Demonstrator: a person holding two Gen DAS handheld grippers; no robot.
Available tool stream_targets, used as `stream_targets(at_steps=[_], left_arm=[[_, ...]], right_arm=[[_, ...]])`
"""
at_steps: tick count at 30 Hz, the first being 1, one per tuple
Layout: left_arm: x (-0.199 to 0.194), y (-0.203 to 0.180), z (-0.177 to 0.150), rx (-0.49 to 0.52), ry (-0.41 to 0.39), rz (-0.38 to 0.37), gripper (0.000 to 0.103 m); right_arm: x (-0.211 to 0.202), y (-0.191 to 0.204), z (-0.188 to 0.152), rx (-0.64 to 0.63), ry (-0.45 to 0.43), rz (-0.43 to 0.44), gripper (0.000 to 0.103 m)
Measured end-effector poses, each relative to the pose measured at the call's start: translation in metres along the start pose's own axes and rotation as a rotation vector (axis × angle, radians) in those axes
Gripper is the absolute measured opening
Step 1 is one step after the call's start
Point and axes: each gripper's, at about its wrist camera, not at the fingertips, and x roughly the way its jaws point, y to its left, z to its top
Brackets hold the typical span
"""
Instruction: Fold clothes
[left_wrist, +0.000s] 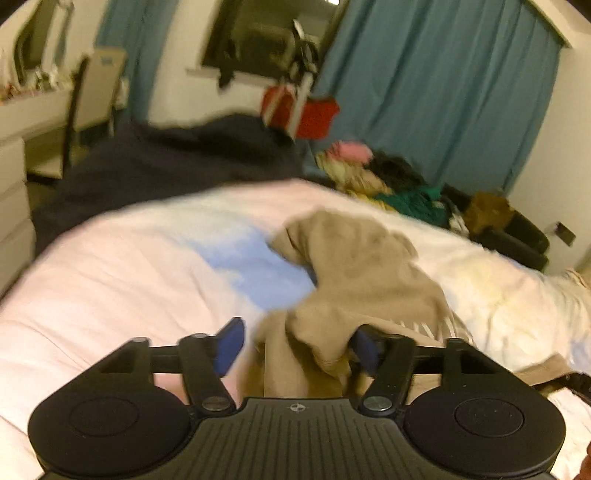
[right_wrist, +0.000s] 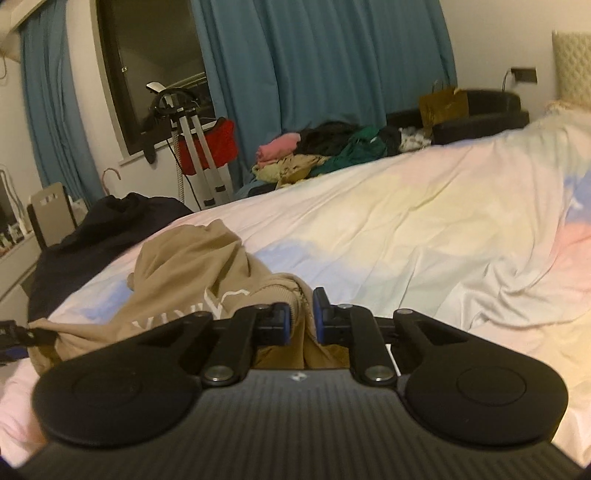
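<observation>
Jaws on my right gripper (right_wrist: 301, 315) are pinched onto the crumpled tan cotton sweatshirt (right_wrist: 192, 273) – left gripper (left_wrist: 295, 343) gapes wide, cloth draped loose between. It's bunched on the pastel bed sheet (right_wrist: 406, 229) – folding's barely started, I reckon.

The tan sweatshirt (right_wrist: 192, 266) was seen to be soft matt knit cloth, ribbed at one edge. The bedsheet (right_wrist: 406, 229) was smooth, creased cotton-like cloth. Matt black plastic formed the right gripper (right_wrist: 302, 314).
</observation>
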Motion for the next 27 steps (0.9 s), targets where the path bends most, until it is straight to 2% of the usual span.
stream_targets(at_steps=[4, 9, 12, 14, 17, 20, 24, 27], left_arm=[[-0.037, 0.004, 0.01, 0.04, -0.141, -0.008, 0.084], [-0.046, 0.022, 0.012, -0.022, -0.116, -0.079, 0.096], [-0.018, 0.032, 0.01, -0.017, 0.095, -0.066, 0.098], [0.008, 0.03, 0.004, 0.101, 0.221, -0.029, 0.098], [0.038, 0.028, -0.009, 0.245, 0.357, 0.057, 0.098], [0.035, 0.029, -0.016, 0.245, 0.389, 0.009, 0.098], [0.01, 0.016, -0.024, 0.354, 0.36, -0.074, 0.1], [-0.012, -0.005, -0.023, 0.43, 0.252, -0.108, 0.102]], right_arm=[[0.01, -0.006, -0.001, 0.055, 0.054, 0.043, 0.015], [0.02, -0.012, -0.002, 0.103, 0.094, 0.078, 0.015], [0.021, -0.013, -0.002, 0.114, 0.1, 0.081, 0.015], [0.022, -0.015, -0.001, 0.123, 0.105, 0.085, 0.015], [0.025, -0.014, 0.0, 0.118, 0.112, 0.094, 0.016], [0.029, -0.009, 0.001, 0.088, 0.111, 0.082, 0.016], [0.032, -0.007, 0.001, 0.072, 0.114, 0.075, 0.017], [0.033, -0.006, 0.0, 0.066, 0.122, 0.078, 0.017]])
